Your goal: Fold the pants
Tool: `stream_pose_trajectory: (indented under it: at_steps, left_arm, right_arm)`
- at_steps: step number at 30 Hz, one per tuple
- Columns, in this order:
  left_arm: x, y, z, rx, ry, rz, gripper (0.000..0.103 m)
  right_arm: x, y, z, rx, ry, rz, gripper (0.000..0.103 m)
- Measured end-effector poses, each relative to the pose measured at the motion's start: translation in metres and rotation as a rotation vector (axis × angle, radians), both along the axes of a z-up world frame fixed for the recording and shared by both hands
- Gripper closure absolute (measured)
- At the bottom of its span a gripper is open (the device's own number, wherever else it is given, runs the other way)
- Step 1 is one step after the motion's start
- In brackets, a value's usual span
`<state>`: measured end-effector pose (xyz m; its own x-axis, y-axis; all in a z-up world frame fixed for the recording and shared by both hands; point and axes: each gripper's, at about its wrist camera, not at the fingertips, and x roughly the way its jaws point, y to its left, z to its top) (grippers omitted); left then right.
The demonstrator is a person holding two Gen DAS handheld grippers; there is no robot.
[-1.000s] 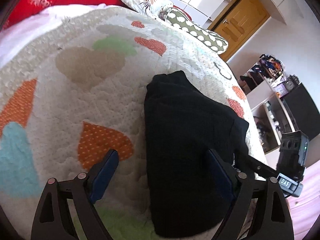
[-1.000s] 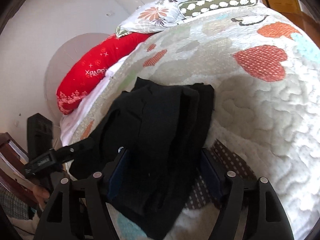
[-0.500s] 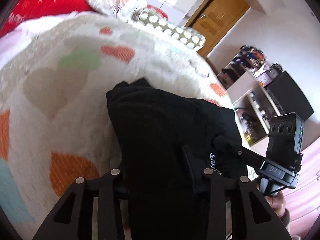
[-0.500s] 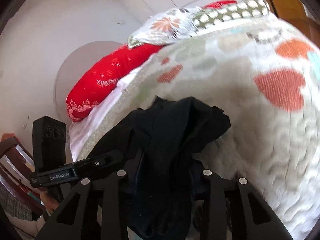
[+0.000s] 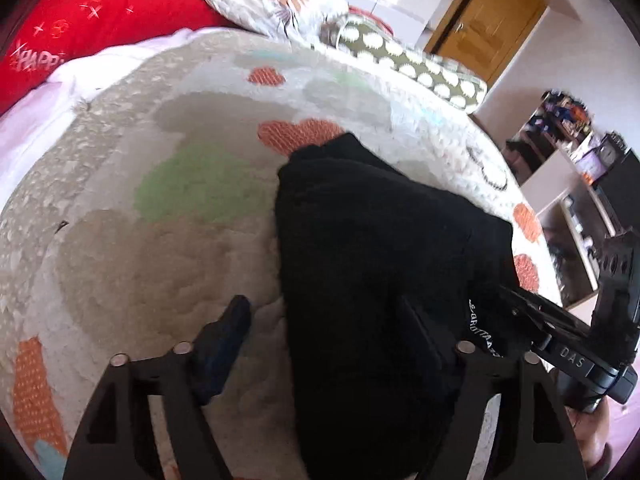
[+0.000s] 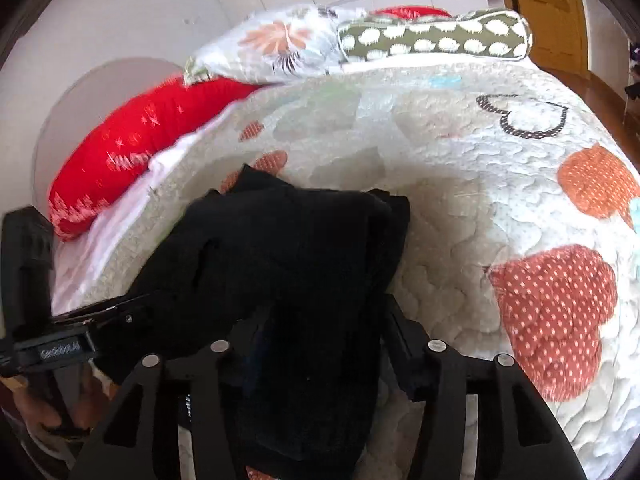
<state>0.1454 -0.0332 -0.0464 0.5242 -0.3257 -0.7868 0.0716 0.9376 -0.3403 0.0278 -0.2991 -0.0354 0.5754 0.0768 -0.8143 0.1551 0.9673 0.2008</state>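
Across the bed spreads a cream quilt [image 5: 168, 216] patched with orange, green and beige hearts. At its far end lie a red pillow [image 5: 96, 20], a floral pillow [image 6: 280, 46] and an olive spotted bolster [image 6: 436, 38]. On the near part of the quilt sit the black pants [image 5: 376, 248], bunched into a thick folded heap. Only the left wrist view shows the wooden door [image 5: 480, 20] and the cluttered shelves [image 5: 572, 184] far right; only the right one shows the dotted heart outline [image 6: 524, 116]. The left gripper [image 5: 336, 344] stands wide apart, its right finger hidden under cloth. The right gripper [image 6: 320, 344] also looks parted, straddling the pants' near end.
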Motion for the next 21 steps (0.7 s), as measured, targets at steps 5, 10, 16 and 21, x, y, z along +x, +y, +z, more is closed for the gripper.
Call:
stream_pose_trajectory:
  at_steps: [5,10,16,21]
  left_arm:
    - [-0.018,0.003,0.008,0.056,-0.04,0.037,0.024]
    - [-0.049,-0.004,0.026,0.104,-0.094,0.078,0.024]
    - [-0.078,-0.008,0.045,0.152,-0.146,0.113,0.024]
    - [-0.102,-0.013,0.056,0.203,-0.203,0.127,0.024]
  right_arm:
    - [-0.017,0.004,0.023,-0.072,-0.021,-0.015,0.042]
    - [-0.033,0.022,0.043,-0.076,-0.065,0.024,0.041]
    - [-0.041,0.043,0.047,-0.11,-0.084,0.017,0.036]
    - [-0.049,0.063,0.047,-0.172,-0.092,0.004,0.031]
